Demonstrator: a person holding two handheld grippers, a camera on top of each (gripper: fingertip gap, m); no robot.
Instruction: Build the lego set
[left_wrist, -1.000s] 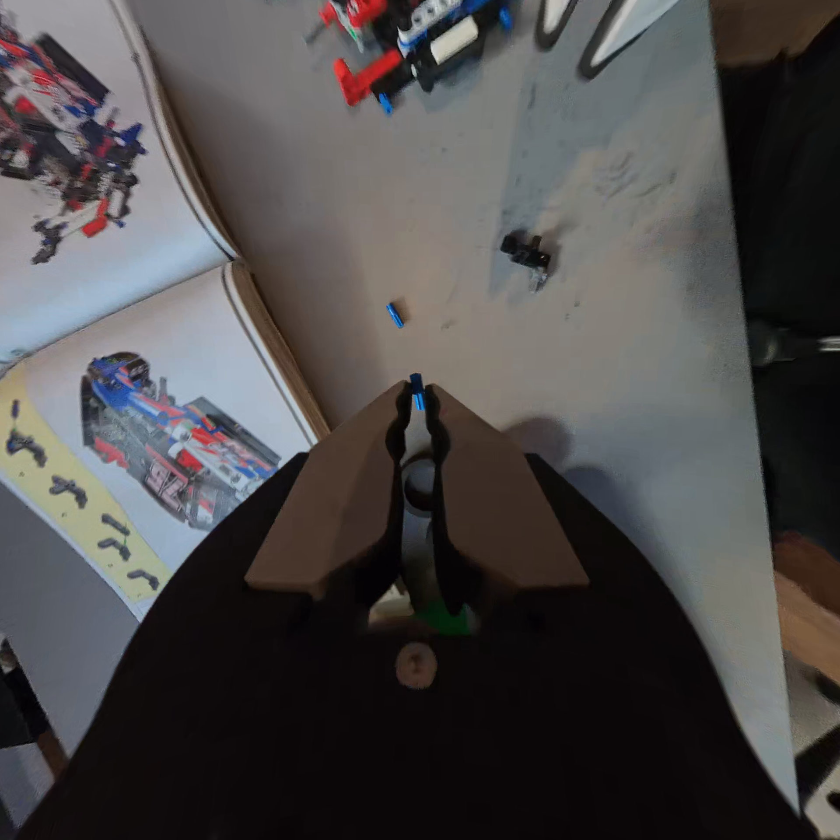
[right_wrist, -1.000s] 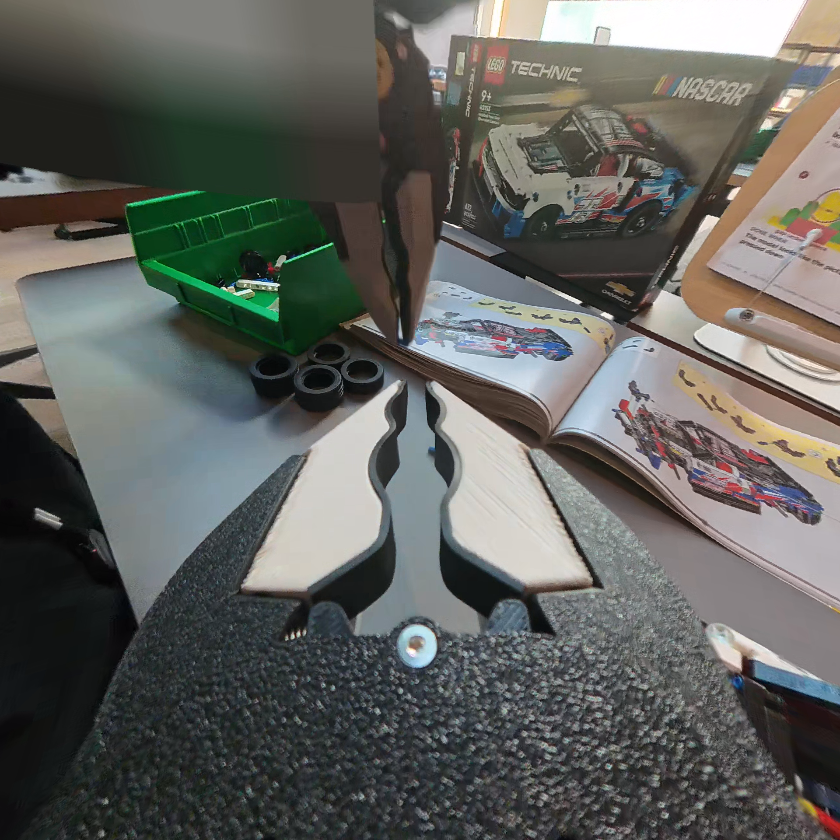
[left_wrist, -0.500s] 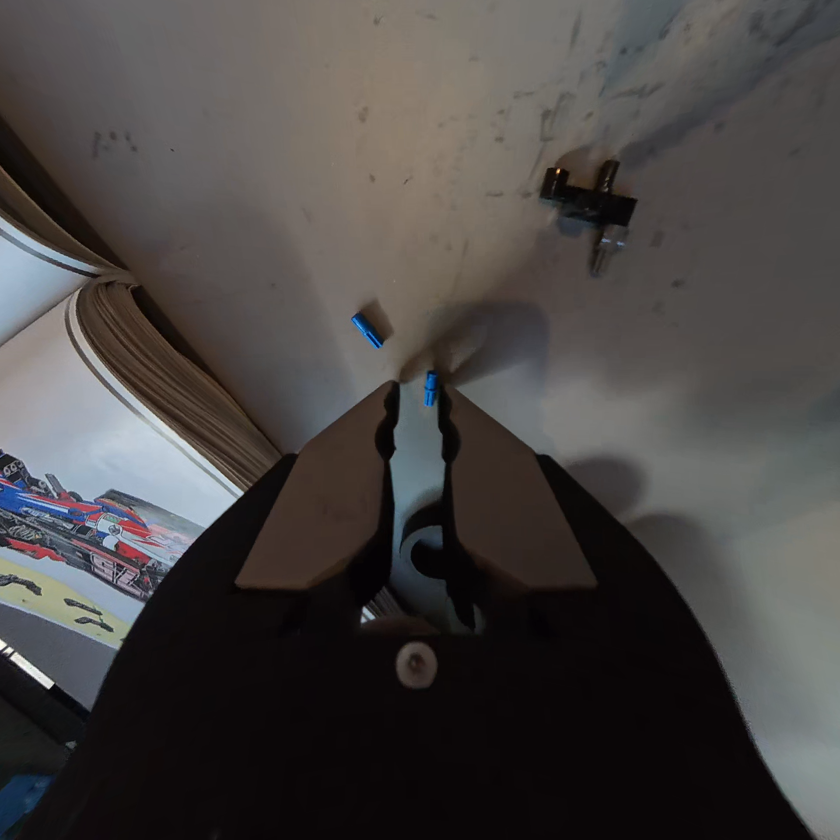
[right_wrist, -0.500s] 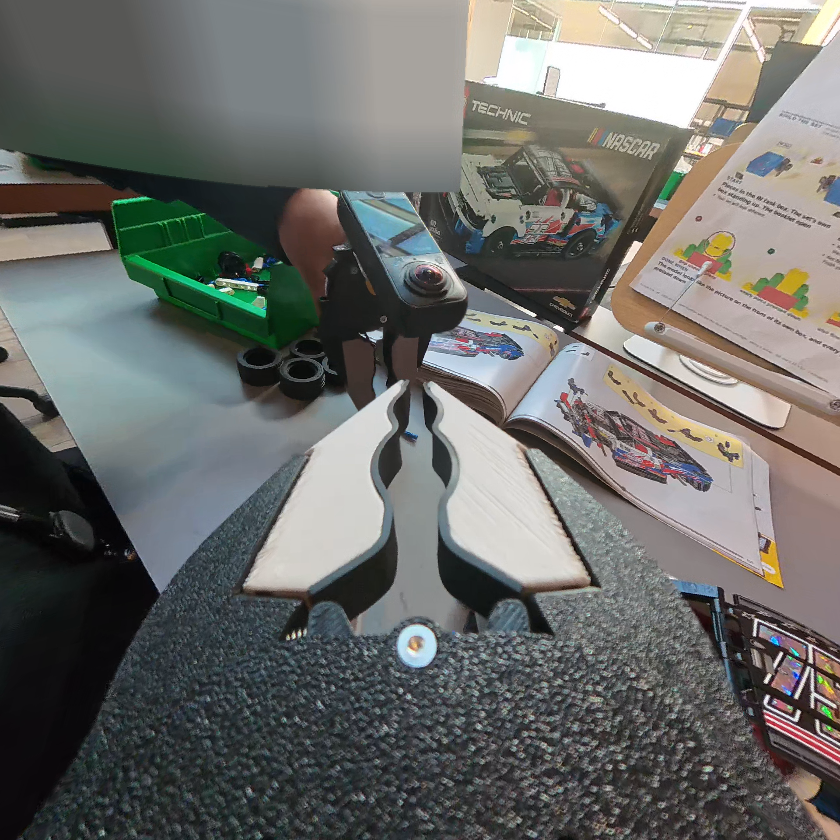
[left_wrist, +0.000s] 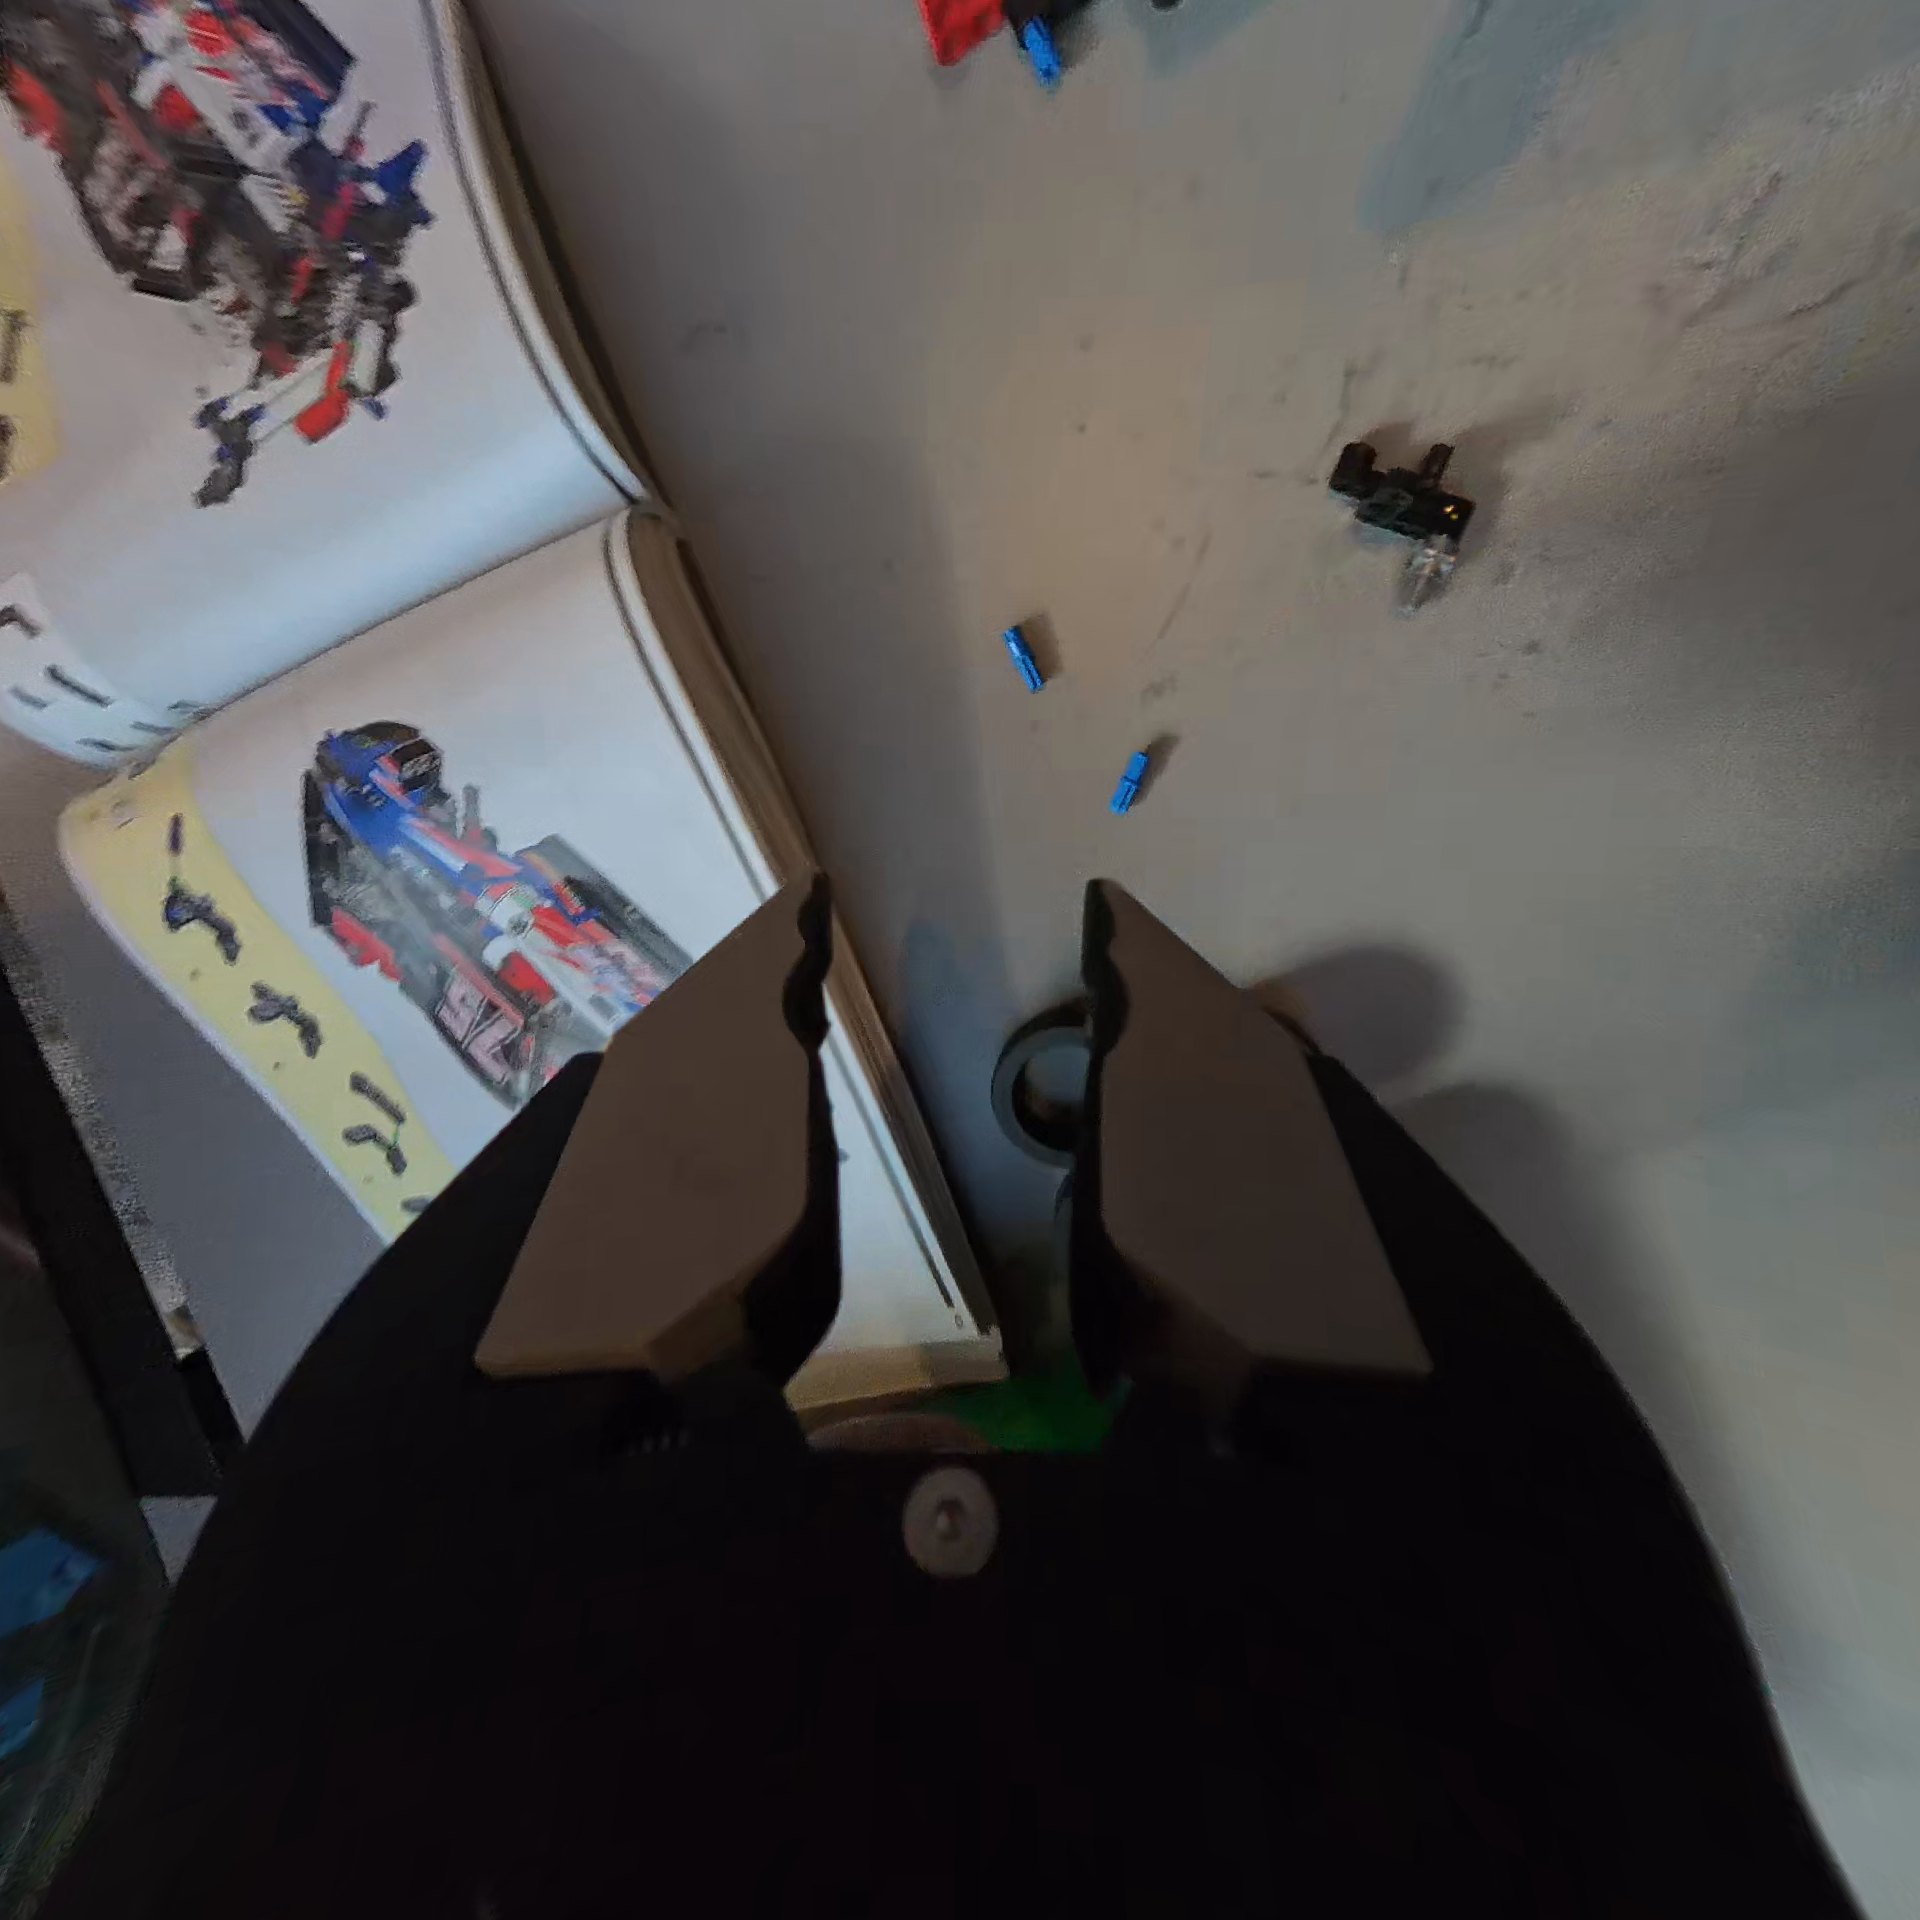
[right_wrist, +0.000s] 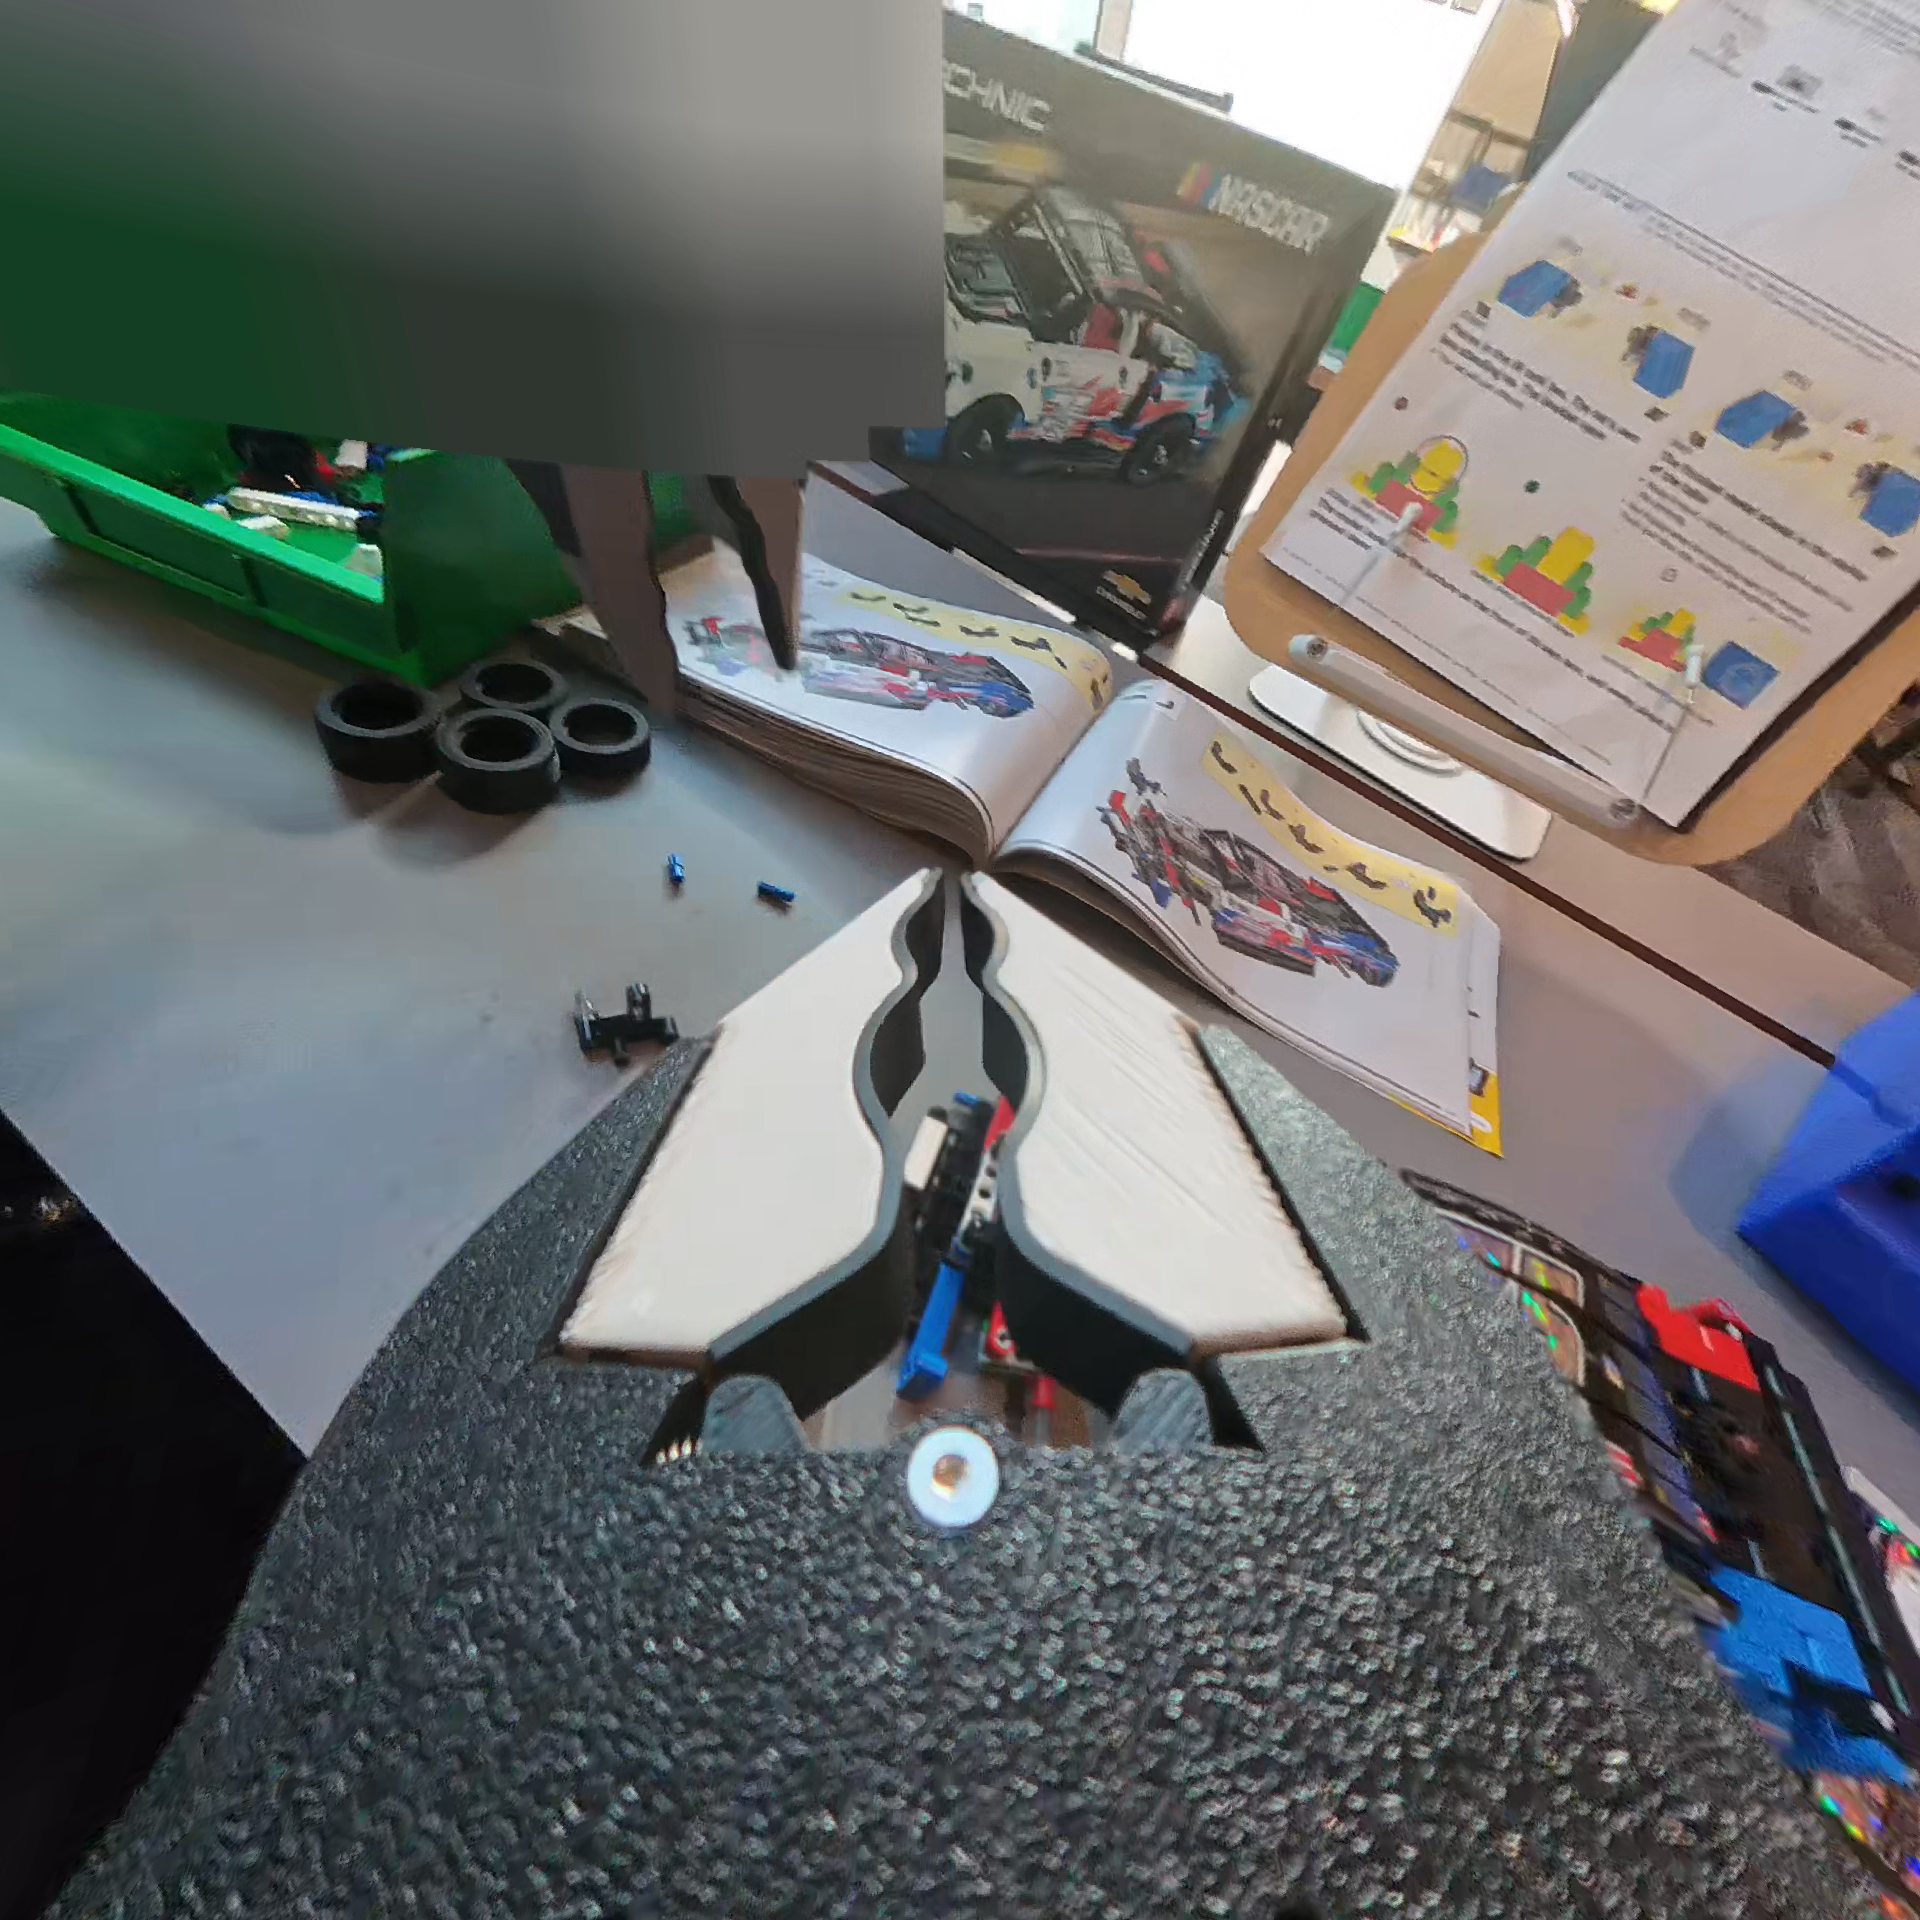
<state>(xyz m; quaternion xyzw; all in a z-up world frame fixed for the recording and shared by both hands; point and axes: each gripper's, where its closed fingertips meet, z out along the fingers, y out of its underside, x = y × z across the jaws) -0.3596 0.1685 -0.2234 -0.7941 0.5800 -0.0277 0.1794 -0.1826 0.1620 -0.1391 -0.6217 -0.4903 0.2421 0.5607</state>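
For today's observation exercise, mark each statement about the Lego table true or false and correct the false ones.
1. The left gripper holds a blue pin. False: it is open and empty; two blue pins lie on the table.
2. Four black tyres sit beside the green bin. True.
3. The instruction booklet is closed. False: it lies open.
4. The right gripper is nearly closed. True.

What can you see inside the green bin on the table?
In the right wrist view, the green bin holds loose pieces, white among them. A blurred patch and the left gripper cover the rest of the inside.
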